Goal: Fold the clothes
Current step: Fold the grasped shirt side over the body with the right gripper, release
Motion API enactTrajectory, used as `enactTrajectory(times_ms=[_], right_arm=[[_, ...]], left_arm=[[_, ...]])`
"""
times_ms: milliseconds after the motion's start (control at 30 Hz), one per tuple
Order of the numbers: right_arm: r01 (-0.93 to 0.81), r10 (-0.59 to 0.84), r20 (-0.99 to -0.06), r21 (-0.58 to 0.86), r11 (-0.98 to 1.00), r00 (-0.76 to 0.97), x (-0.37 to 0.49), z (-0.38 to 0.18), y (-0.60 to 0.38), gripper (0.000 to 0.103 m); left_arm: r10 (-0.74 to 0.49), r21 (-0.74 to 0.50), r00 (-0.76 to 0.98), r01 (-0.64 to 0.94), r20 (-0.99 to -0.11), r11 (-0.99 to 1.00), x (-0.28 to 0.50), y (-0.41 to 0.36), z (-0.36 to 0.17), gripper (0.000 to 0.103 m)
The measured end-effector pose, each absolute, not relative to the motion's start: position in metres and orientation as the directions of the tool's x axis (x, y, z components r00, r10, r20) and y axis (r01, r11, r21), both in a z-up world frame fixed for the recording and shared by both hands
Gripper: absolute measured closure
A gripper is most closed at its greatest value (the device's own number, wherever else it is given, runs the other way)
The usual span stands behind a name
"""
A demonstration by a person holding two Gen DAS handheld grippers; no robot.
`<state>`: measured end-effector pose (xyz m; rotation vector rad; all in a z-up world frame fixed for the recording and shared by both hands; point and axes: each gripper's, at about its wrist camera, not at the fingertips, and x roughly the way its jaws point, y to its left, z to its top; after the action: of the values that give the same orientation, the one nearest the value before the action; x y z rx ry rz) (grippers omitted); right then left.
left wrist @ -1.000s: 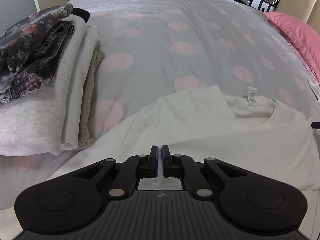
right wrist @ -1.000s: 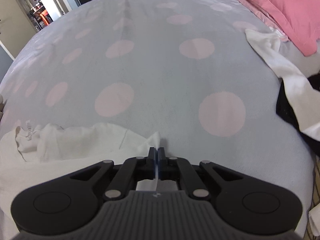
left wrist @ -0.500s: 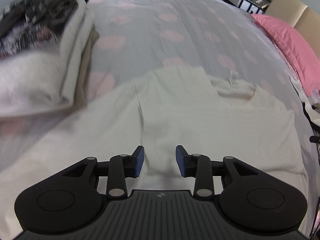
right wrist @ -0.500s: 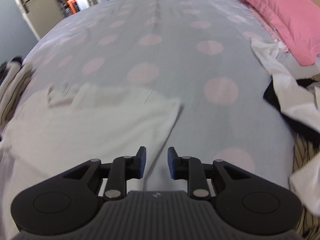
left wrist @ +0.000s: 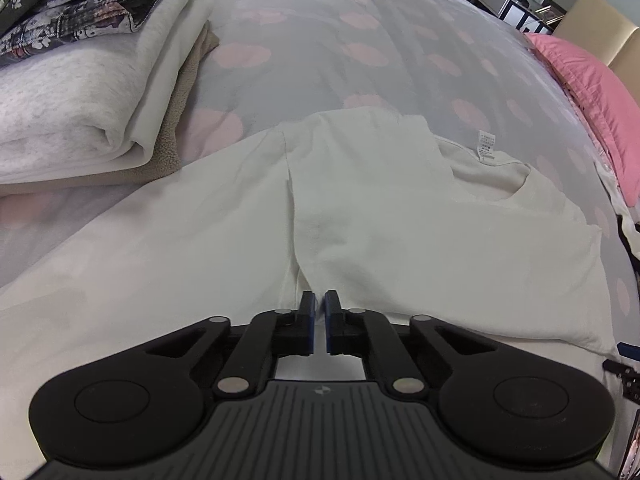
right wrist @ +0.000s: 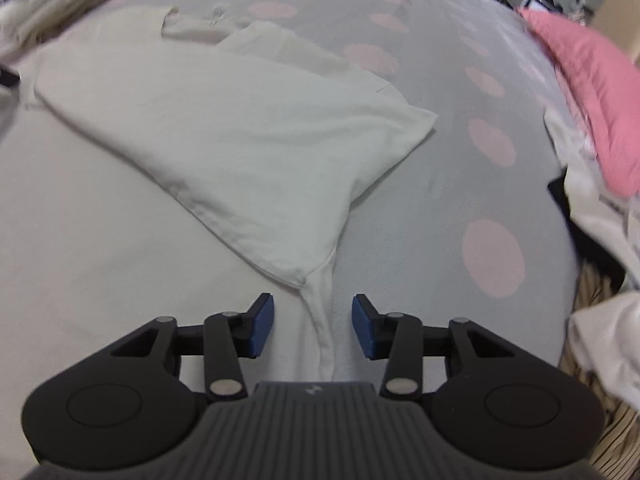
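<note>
On the dotted bed (left wrist: 360, 20) my shirt (left wrist: 400, 220) has both sleeves folded in, left gripper (left wrist: 319, 307) pinching its fabric, right gripper (right wrist: 313, 312) spread wide over the edge, body fold remaining.

We see soft, even, rather dim indoor light with no glare. The left view is sharp ahead of the fingers; the cream cotton T-shirt (left wrist: 400, 216) shows faint shadows along its folds. Fisheye distortion bows the grey quilt with pink dots (left wrist: 360, 48) and darkens the corners. The right view is softer: the pink pillow (right wrist: 592, 92) far right of the fingers and the folded pile at the upper left edge are smeared by motion blur.
</note>
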<state>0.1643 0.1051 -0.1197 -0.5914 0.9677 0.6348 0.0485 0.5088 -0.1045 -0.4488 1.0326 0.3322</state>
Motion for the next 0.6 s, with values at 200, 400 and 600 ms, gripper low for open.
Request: enactTrajectory(times_ms=[200, 400, 600], right_arm=[[-0.610, 0.221, -0.887, -0.081, 0.788, 0.404, 0.191, -0.108, 0.083, 0.100], [-0.544, 0.216, -0.915, -0.004, 0.839, 0.340, 0.204, -0.122, 0.076, 0.100], [-0.517, 0.229, -0.918, 0.031, 0.856, 0.324, 0.201, -0.111, 0.070, 0.086]], left_arm=[[0.060, -0.173, 0.479, -0.428, -0.876, 0.887, 0.048, 0.503, -0.088, 0.103], [0.064, -0.121, 0.385, -0.439, -0.921, 0.890, 0.044, 0.508, -0.113, 0.103], [0.082, -0.128, 0.415, -0.453, -0.906, 0.882, 0.026, 0.516, -0.095, 0.097]])
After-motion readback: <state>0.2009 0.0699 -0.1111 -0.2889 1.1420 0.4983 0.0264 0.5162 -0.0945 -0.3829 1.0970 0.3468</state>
